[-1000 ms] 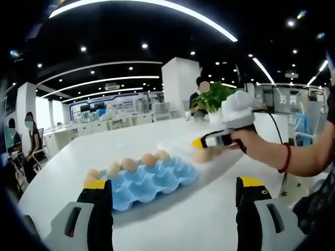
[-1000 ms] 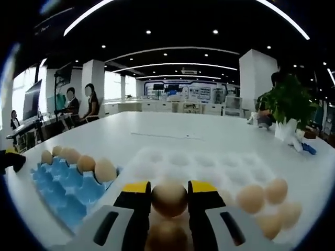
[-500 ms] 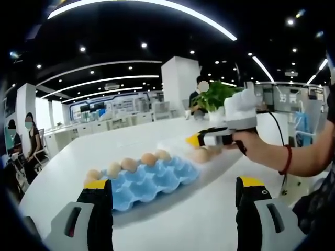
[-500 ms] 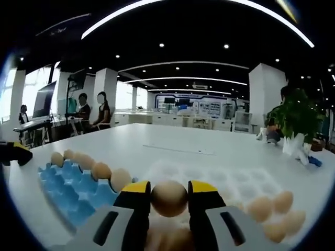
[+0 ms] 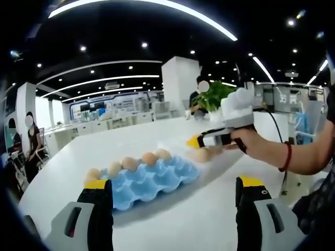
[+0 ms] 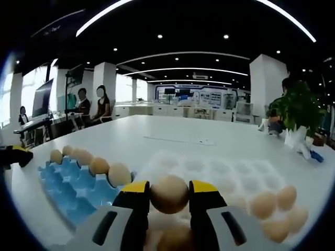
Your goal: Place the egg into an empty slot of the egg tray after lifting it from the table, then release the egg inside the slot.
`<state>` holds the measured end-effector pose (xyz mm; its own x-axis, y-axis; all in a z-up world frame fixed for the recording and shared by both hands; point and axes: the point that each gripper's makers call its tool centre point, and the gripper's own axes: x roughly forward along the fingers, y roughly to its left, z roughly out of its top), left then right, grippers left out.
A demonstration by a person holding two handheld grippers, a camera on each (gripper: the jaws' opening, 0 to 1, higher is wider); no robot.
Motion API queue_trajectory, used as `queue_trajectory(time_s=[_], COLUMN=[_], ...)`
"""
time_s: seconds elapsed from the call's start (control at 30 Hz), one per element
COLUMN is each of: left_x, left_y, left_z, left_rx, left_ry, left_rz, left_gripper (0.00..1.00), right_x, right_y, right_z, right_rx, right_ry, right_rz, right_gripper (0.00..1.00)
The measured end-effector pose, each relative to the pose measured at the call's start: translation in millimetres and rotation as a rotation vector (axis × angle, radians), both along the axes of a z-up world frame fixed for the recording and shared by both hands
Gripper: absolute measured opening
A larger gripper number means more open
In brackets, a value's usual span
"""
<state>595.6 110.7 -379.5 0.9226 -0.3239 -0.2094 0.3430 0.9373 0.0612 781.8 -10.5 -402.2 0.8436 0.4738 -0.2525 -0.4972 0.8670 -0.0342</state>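
The white table [image 6: 172, 138] carries everything, and the blue egg tray [image 6: 68, 183] is the landmark here. In the right gripper view the tray has slid a little nearer the frame centre since a second ago and the clear tray [image 6: 209, 170] beside it now sits lower under the jaws, so the camera has lifted and swung toward the blue tray (things on the table have not moved). Meaning for the task: the lift looks done and the carry toward an empty slot is underway, release not yet.

The blue tray has a row of eggs along its far edge [image 6: 99, 166]; its nearer cups look empty. Loose eggs [image 6: 275, 204] lie right of the blue tray, past the clear one.

The right gripper [image 6: 169, 194] pinches the egg [image 6: 169, 193] between its yellow-tipped jaws, up off the table, just right of the blue tray. In the left gripper view the right gripper [image 5: 205, 141] is held level by a hand [image 5: 250, 146], just beyond the tray's right end.

The left gripper [image 5: 172, 193] hangs near the tray's front edge, jaws spread wide, holding nothing.
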Motion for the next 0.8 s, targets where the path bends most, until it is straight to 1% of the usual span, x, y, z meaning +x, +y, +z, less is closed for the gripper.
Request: queue_trajectory(time_s=[0.27,0.43,0.7,0.8], left_x=[-1.1,-2.7,-3.5,-3.8], left_y=[0.4,-3.0,-1.9,-0.5], left_z=[-0.8,0.0,2.9,2.7], left_rx=[0.008,0.031,0.029,0.025], left_ry=[0.002,-0.002,-0.011,-0.010], left_rz=[0.003,-0.007,-0.002,0.004], left_gripper=[0.99,1.00,1.00,1.00], right_x=[-1.7,-1.6,-0.9,-0.5], right_y=[-1.3,-1.8,-2.4,-1.7], right_z=[-0.4,0.4,2.9,4.3], right_rx=[-0.014,-0.002,0.019,0.011], right_ry=[-0.001,-0.004,-0.001,-0.013], right_rz=[0.004,0.007,0.009,0.006], right_gripper=[0.30,0.30,0.30,0.30])
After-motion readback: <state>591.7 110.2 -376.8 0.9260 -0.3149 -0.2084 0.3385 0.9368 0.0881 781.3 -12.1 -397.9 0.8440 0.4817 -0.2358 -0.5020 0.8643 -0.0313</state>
